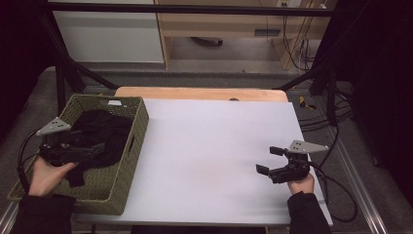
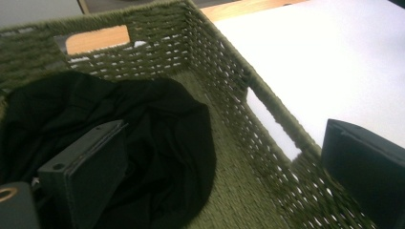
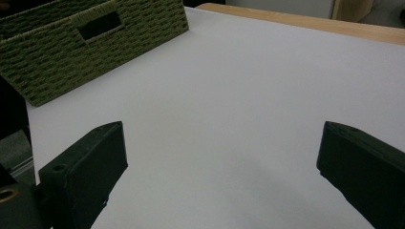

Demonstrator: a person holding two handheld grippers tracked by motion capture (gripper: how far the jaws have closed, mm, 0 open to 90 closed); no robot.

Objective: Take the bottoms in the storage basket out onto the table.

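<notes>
While the left gripper (image 1: 92, 148) hangs over the woven green basket (image 1: 139, 127) at the left edge of the desk (image 1: 214, 146), its jaws stand wide apart and hold nothing; in the left gripper view 1 jaw sits low over the black cloth (image 2: 157, 143) and the other rides above the basket's side wall, so the spread looks chosen to take in a thick fold of fabric. That cloth is bunched loosely inside the basket, heaped toward the far and left part of it, with bare woven floor showing on the side toward the desk. My reading is that the garment is about to be picked out, and the gripper would need to drop lower before closing, since the jaws are not yet pressed into the fabric. Over on the right, near the front edge, the right gripper (image 1: 272, 161) waits just above the white sheet, its 2 jaws also wide and empty, pointed left across the open surface toward the basket, probably held ready to receive or spread the cloth. A wooden strip (image 1: 199, 92) of the desk shows along the far side.
</notes>
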